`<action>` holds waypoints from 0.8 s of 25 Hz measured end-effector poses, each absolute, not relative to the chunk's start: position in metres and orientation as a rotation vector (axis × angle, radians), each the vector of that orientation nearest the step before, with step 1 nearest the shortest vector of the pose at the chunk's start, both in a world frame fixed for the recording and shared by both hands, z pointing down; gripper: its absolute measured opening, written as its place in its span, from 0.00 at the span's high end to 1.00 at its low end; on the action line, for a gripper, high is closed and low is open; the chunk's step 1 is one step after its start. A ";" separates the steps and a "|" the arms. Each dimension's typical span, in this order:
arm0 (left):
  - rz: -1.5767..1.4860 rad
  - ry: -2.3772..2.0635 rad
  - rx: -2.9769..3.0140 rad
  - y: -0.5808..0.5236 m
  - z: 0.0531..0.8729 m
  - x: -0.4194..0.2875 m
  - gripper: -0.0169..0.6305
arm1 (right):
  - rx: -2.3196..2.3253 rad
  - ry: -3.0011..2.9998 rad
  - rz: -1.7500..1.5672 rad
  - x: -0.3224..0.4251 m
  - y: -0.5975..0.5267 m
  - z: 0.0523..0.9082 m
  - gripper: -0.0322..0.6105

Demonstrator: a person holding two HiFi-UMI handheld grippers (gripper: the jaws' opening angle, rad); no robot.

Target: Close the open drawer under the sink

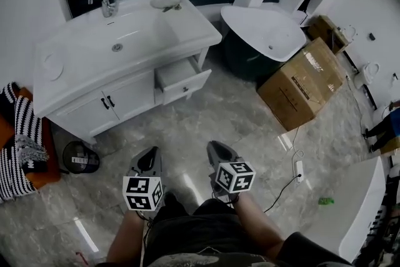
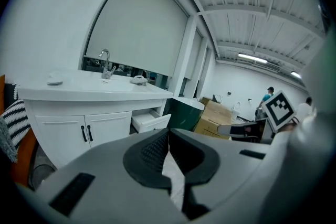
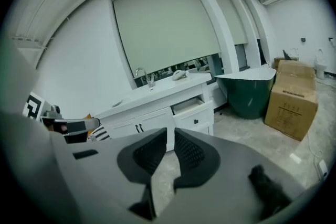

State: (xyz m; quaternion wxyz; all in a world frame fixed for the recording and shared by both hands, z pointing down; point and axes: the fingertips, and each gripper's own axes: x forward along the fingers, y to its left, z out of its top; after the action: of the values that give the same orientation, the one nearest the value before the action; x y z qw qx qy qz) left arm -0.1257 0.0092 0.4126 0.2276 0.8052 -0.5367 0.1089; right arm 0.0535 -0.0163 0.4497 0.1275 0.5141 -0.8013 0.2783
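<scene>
The white sink vanity [image 1: 75, 81] stands against the far wall. Its upper right drawer [image 1: 184, 78] is pulled out, with a dark knob on its front. The same open drawer [image 2: 151, 122] shows in the left gripper view, and in the right gripper view the drawer [image 3: 195, 111] is straight beyond the jaws. My left gripper [image 1: 149, 159] and right gripper [image 1: 219, 152] hover side by side over the marble floor, well short of the vanity, both pointing toward it. The left gripper [image 2: 169, 132] is shut and empty. The right gripper [image 3: 170, 132] is also shut with nothing in it.
A dark green bathtub [image 1: 262, 34] sits right of the vanity, with cardboard boxes [image 1: 303, 81] beside it. A striped cloth on an orange seat [image 1: 22, 141] and a round black bin [image 1: 80, 156] are at the left. A power strip and cable [image 1: 298, 169] lie on the floor at the right.
</scene>
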 end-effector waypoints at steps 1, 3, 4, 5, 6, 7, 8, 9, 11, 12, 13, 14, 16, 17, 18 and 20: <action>0.300 -1.473 2.211 0.006 0.417 -0.128 0.95 | 1.497 -2.320 0.811 0.054 -0.019 0.453 0.90; 0.303 -1.463 2.197 0.001 0.424 -0.131 0.95 | 1.507 -2.299 0.810 0.054 -0.026 0.461 0.88; 0.305 -1.461 2.190 -0.002 0.428 -0.132 0.95 | 1.509 -2.293 0.805 0.054 -0.032 0.464 0.86; 0.308 -1.460 2.184 -0.006 0.431 -0.134 0.95 | 1.507 -2.289 0.799 0.052 -0.038 0.467 0.79; 0.311 -1.460 2.177 -0.011 0.435 -0.135 0.95 | 1.499 -2.289 0.791 0.050 -0.045 0.470 0.75; 0.315 -1.463 2.171 -0.015 0.438 -0.137 0.95 | 1.487 -2.292 0.783 0.047 -0.051 0.474 0.73; 0.319 -1.468 2.166 -0.020 0.440 -0.139 0.95 | 1.476 -2.298 0.773 0.044 -0.058 0.477 0.72; 0.325 -1.473 2.162 -0.025 0.442 -0.140 0.95 | 1.467 -2.305 0.759 0.041 -0.066 0.480 0.71; 0.338 -1.486 2.155 -0.038 0.447 -0.142 0.95 | 1.458 -2.314 0.724 0.037 -0.084 0.488 0.67; 0.345 -1.493 2.151 -0.044 0.450 -0.142 0.95 | 1.458 -2.314 0.703 0.037 -0.094 0.493 0.65; 0.350 -1.500 2.145 -0.051 0.454 -0.141 0.95 | 1.460 -2.310 0.682 0.038 -0.104 0.499 0.64; 0.356 -1.509 2.137 -0.059 0.459 -0.140 0.95 | 1.459 -2.304 0.662 0.040 -0.115 0.506 0.63; 0.369 -1.527 2.117 -0.076 0.469 -0.140 0.95 | 1.440 -2.297 0.643 0.040 -0.137 0.520 0.63; 0.372 -1.533 2.106 -0.085 0.474 -0.140 0.95 | 1.424 -2.298 0.640 0.040 -0.149 0.527 0.63; 0.373 -1.539 2.096 -0.095 0.479 -0.139 0.95 | 1.409 -2.300 0.638 0.040 -0.161 0.534 0.63; 0.379 -1.544 2.078 -0.115 0.489 -0.139 0.95 | 1.397 -2.294 0.638 0.040 -0.187 0.548 0.64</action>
State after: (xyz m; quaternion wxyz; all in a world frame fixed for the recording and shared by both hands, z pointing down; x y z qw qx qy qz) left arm -0.1391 -0.1151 0.4893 0.2594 0.7670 -0.5700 0.1398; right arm 0.0403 -0.1870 0.5477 0.1892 0.4968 -0.8160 0.2270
